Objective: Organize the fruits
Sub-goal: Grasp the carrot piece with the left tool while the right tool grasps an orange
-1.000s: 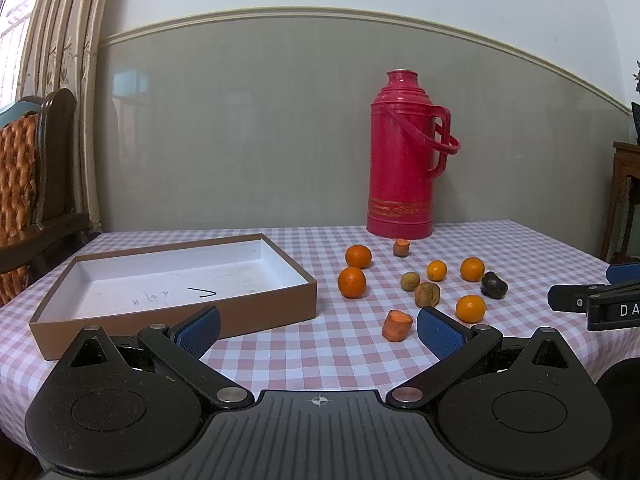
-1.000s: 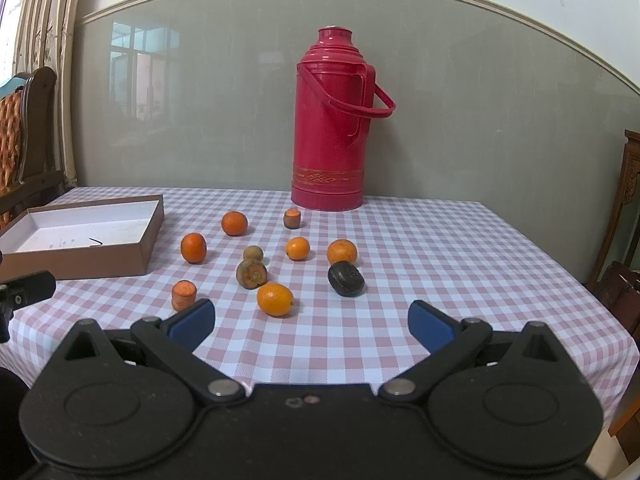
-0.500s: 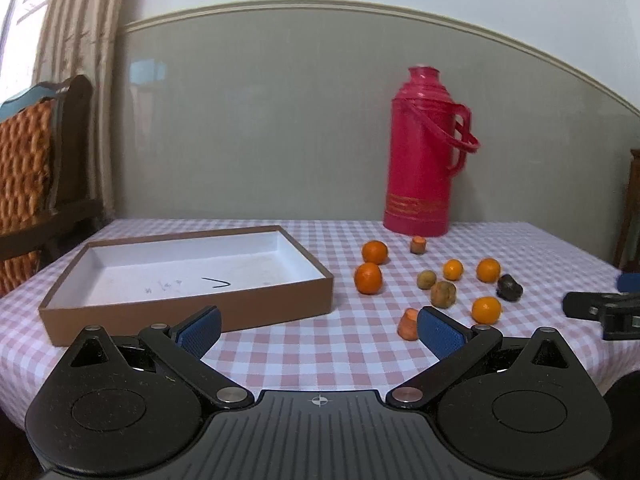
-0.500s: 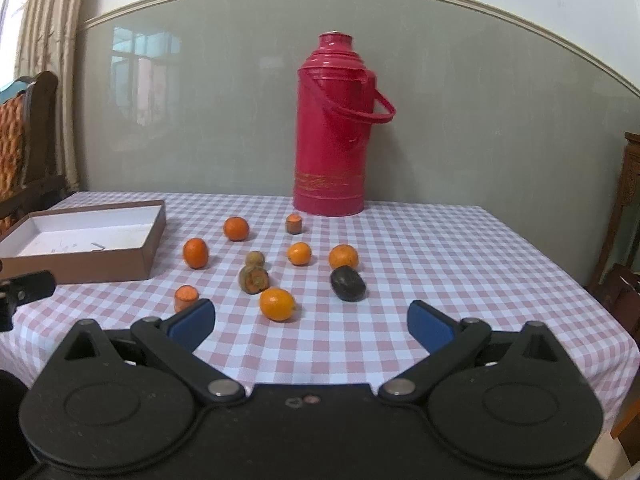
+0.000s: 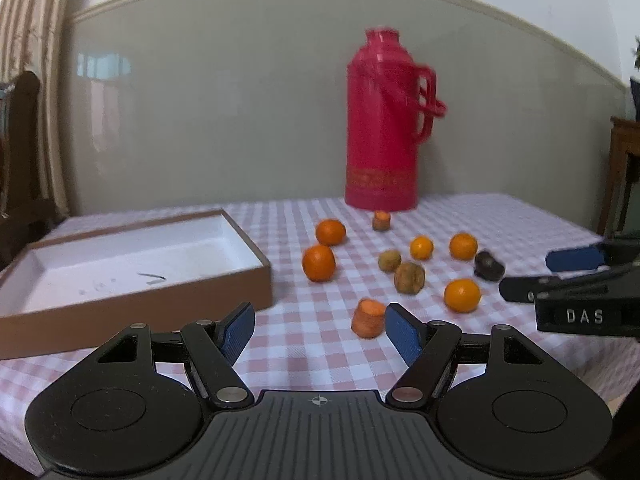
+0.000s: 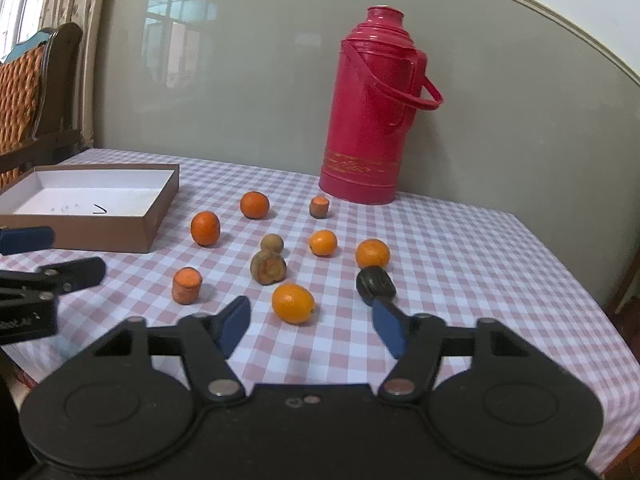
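Several oranges lie on the checked tablecloth, among them a near orange [image 6: 293,303] [image 5: 461,295]. With them are two carrot stubs [image 5: 368,318] [image 6: 319,206], two brown fruits [image 6: 268,267] and a dark fruit [image 6: 375,283]. An empty brown box [image 5: 132,256] [image 6: 92,200] with a white inside stands at the left. My left gripper [image 5: 320,334] is open, its right finger beside the near carrot stub. My right gripper [image 6: 308,326] is open just short of the near orange. Both hold nothing.
A tall red thermos [image 5: 386,120] [image 6: 370,108] stands at the back of the table near the wall. A wooden chair [image 6: 32,92] is at the left. The table's right edge [image 6: 592,292] drops off past the fruit. Dark wooden furniture [image 5: 624,168] stands at the right.
Both grippers have moved forward towards the fruit and their fingers have narrowed somewhat. The right gripper now shows closer at the right of the left wrist view.
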`<state>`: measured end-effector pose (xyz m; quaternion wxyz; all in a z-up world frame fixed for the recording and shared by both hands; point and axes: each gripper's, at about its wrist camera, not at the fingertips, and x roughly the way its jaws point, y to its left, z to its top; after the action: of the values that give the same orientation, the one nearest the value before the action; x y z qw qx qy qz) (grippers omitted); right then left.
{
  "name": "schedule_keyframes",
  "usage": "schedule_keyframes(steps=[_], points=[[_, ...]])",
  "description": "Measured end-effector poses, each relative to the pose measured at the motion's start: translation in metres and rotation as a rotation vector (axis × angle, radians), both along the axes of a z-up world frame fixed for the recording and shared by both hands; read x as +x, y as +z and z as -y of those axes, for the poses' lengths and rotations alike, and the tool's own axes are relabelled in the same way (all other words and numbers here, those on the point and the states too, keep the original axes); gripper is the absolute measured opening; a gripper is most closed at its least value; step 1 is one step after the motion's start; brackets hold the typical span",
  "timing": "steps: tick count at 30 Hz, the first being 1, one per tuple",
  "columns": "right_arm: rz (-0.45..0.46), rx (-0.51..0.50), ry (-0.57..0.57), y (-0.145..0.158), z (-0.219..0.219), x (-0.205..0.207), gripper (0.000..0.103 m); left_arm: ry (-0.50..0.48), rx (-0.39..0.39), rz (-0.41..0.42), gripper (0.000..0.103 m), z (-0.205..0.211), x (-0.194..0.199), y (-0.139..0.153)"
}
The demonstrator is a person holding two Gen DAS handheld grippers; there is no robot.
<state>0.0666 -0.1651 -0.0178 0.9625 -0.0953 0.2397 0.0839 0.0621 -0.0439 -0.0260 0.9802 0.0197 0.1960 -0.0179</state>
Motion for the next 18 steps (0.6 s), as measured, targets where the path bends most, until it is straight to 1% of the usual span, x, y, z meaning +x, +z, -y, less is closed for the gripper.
schedule_keyframes(steps=[4, 9, 13, 18], points=[[-0.027, 0.008, 0.003, -0.01, -0.001, 0.019, 0.047, -0.025, 0.007, -0.051, 0.064, 0.012, 0.022, -0.014], [-0.069, 0.017, 0.004, -0.025, -0.003, 0.038, 0.046, -0.028, 0.007, -0.087, 0.064, 0.021, 0.042, -0.025], [-0.091, 0.03, 0.009, -0.032, -0.004, 0.048, 0.045, -0.029, -0.004, -0.108, 0.057, 0.023, 0.052, -0.029], [-0.113, 0.043, 0.006, -0.035, -0.004, 0.061, 0.04, -0.038, -0.015, -0.103, 0.057, 0.027, 0.064, -0.031]])
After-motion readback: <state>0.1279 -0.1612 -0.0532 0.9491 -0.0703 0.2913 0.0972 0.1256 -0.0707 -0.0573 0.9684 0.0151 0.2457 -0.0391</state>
